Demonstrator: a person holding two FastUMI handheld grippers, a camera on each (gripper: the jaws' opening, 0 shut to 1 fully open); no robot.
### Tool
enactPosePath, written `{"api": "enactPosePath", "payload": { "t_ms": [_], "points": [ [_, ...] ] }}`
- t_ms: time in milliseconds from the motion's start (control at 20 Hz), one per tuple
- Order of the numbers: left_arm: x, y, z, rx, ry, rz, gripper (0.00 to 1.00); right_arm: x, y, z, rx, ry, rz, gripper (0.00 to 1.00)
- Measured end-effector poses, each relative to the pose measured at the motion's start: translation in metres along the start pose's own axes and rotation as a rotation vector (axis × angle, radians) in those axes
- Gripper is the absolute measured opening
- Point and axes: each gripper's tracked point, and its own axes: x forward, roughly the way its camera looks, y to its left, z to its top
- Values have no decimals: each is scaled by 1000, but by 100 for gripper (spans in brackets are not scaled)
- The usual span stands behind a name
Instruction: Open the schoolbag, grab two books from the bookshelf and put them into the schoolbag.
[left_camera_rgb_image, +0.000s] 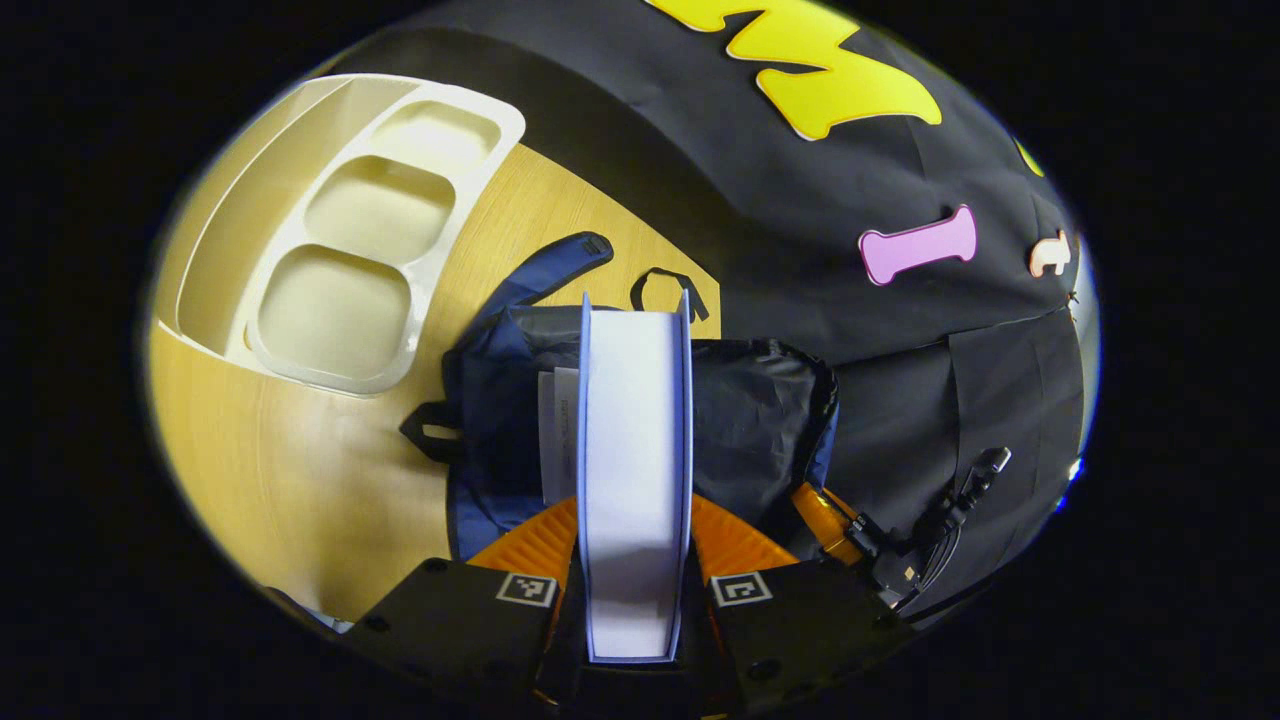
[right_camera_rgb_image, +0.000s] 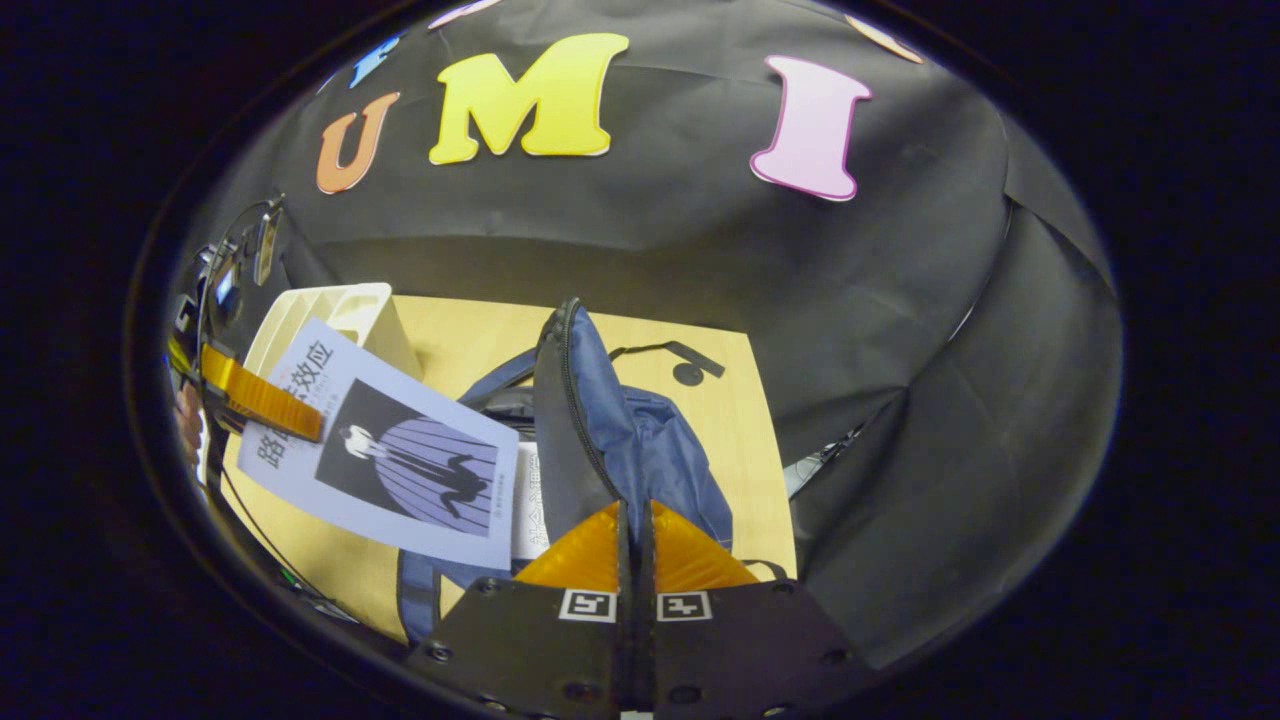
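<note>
Left tongs (left_camera_rgb_image: 634, 560) clamp book (left_camera_rgb_image: 634, 470).

A pale-blue-covered book (left_camera_rgb_image: 634, 480) stands edge-on between the left gripper's (left_camera_rgb_image: 634, 560) jaws, above the open navy schoolbag (left_camera_rgb_image: 760, 420). Another book (left_camera_rgb_image: 558, 435) sits inside the bag. The white bookshelf (left_camera_rgb_image: 340, 230) lies beyond, leftward.

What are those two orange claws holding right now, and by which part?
The left gripper clamps a book near one edge, a finger on each cover. The right gripper pinches the schoolbag's flap at its zipper edge.
</note>
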Motion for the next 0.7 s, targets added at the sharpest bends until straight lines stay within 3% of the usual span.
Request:
{"api": "enactPosePath", "payload": {
  "t_ms": [700],
  "points": [
    [79,-7,-8,-38,-62,-117,42,-3,-14,15,-7,-9,-10,0]
  ]
}}
